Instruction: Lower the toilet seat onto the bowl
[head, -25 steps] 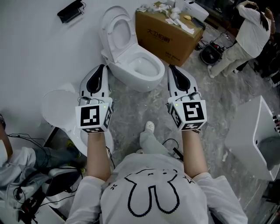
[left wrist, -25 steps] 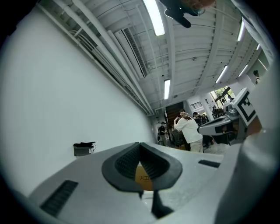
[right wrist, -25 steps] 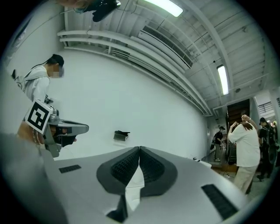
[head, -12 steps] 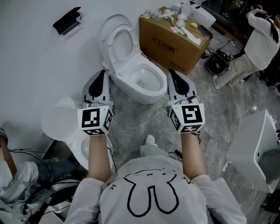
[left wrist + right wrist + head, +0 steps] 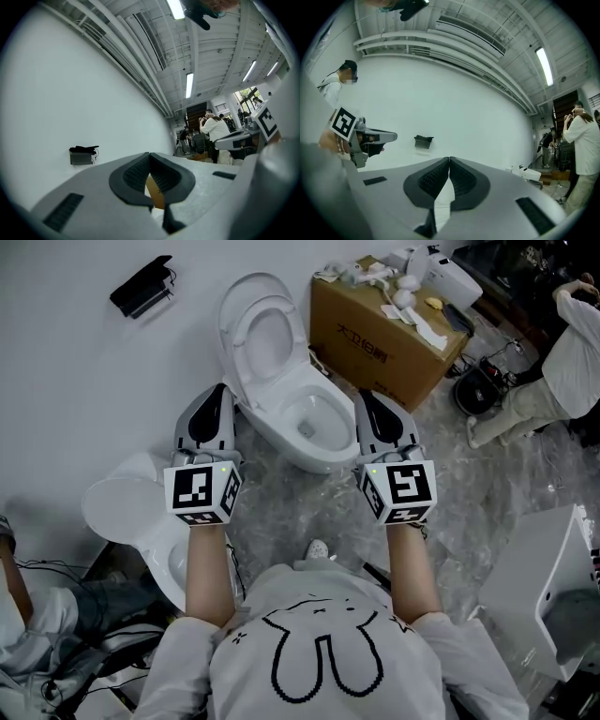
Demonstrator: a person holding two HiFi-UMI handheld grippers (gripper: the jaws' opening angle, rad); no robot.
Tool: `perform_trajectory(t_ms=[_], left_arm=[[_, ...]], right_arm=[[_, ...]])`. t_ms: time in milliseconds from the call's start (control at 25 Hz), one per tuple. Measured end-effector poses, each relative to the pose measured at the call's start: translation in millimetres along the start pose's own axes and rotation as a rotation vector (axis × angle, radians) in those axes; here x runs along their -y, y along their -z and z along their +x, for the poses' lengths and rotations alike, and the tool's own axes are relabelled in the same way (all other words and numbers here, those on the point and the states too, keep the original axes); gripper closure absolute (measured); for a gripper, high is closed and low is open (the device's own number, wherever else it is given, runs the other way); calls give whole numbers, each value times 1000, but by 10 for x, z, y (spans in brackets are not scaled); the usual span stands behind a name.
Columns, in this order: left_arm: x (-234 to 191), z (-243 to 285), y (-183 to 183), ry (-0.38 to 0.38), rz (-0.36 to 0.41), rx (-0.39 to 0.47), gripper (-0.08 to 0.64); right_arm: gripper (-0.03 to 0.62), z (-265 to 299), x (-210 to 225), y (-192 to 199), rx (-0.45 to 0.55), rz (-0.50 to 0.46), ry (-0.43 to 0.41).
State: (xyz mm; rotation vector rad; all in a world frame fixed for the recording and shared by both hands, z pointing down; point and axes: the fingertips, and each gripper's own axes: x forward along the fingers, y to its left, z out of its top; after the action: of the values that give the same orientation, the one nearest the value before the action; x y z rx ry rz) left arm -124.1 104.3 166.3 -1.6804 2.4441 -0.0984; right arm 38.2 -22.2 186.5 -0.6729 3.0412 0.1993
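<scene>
Toilet seat [image 5: 265,334] raised, leaning back with the lid towards the white wall; bowl [image 5: 281,442] open below it.
Left gripper [image 5: 221,388] clenched with nothing between its jaws, tip just beside the bowl's left flank. Right gripper [image 5: 364,395] likewise clenched and empty, near the bowl's right rim. Both are clear of the seat. Cardboard box [image 5: 384,343] stands right of the toilet. Black fixture [image 5: 141,285] on the wall, left.

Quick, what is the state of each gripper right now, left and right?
Left gripper: closed, holding nothing.
Right gripper: closed, holding nothing.
</scene>
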Motion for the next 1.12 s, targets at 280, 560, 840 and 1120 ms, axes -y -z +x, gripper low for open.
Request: perform_trajectory(t_ms=[280, 560, 840, 1120], left_arm=[[-40, 196, 74, -10, -2, -8, 551], [-225, 509, 197, -9, -15, -1, 551], [-598, 1048, 329, 2, -16, 3, 551], [-1026, 1713, 535, 52, -10, -17, 551]], right_arm=[[563, 196, 97, 90, -11, 2, -9], [563, 489, 150, 190, -26, -11, -5], [563, 1031, 261, 236, -30, -16, 29], [563, 1738, 374, 311, -47, -3, 80]])
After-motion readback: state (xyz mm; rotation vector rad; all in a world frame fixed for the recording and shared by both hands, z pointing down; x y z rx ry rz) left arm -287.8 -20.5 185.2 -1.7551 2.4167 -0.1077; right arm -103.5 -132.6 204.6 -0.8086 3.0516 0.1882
